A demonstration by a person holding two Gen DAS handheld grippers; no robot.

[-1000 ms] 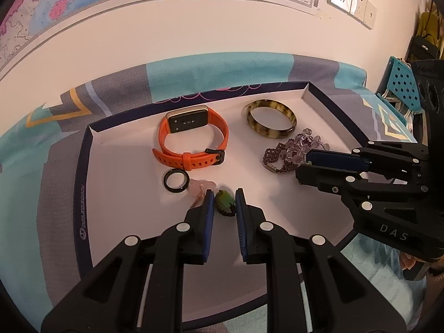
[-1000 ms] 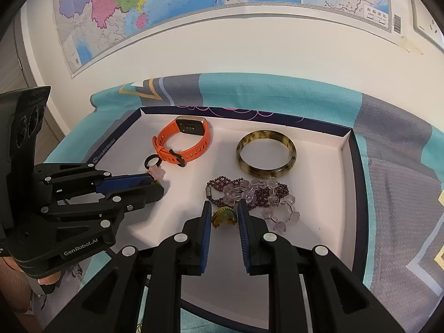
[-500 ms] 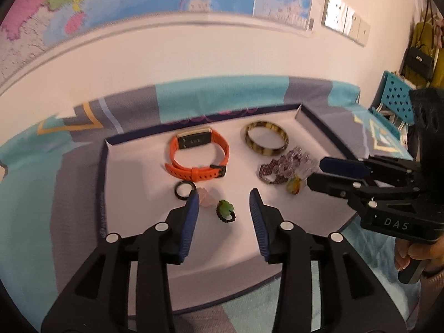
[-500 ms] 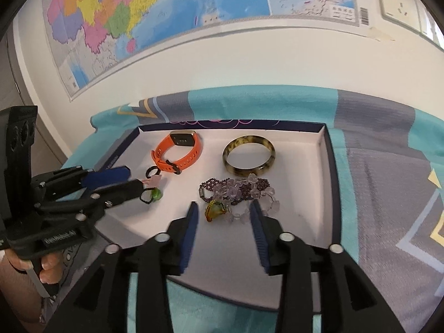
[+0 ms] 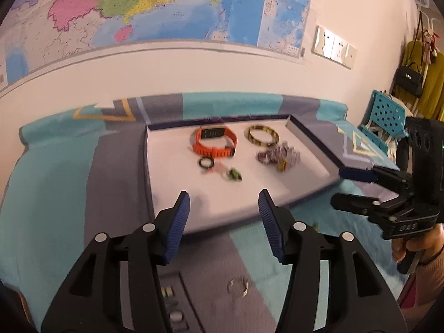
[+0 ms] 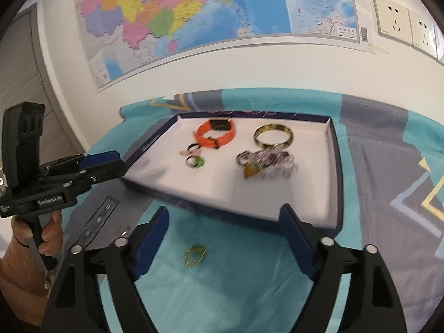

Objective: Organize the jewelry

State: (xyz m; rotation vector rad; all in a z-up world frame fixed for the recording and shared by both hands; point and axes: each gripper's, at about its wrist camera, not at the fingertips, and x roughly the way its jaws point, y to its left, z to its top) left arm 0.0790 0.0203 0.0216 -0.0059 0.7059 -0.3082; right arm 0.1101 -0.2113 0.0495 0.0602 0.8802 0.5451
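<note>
A white tray with a dark rim (image 5: 310, 136) (image 6: 334, 149) holds an orange watch band (image 5: 215, 144) (image 6: 215, 134), a tortoiseshell bangle (image 5: 262, 136) (image 6: 273, 136), beaded bracelets (image 5: 279, 155) (image 6: 266, 162), a black ring (image 5: 206, 163), a green-stone ring (image 5: 234, 174) (image 6: 195, 162) and a yellow-stone ring (image 6: 249, 170). My left gripper (image 5: 223, 205) is open and empty, short of the tray's near edge. My right gripper (image 6: 224, 216) is open and empty above a gold ring (image 6: 194, 255) on the cloth. A silver ring (image 5: 237, 285) lies on the cloth under the left gripper.
The tray lies on a teal and grey patterned cloth (image 6: 388, 166) against a white wall with a map. A dark strap with snaps (image 6: 98, 220) lies on the cloth at the left. A blue perforated chair (image 5: 385, 116) stands at the right.
Both grippers let go of their rings in the tray, opened wide and pulled back toward me, out past the tray's near edge. The green-stone and yellow-stone rings stay in the tray.
</note>
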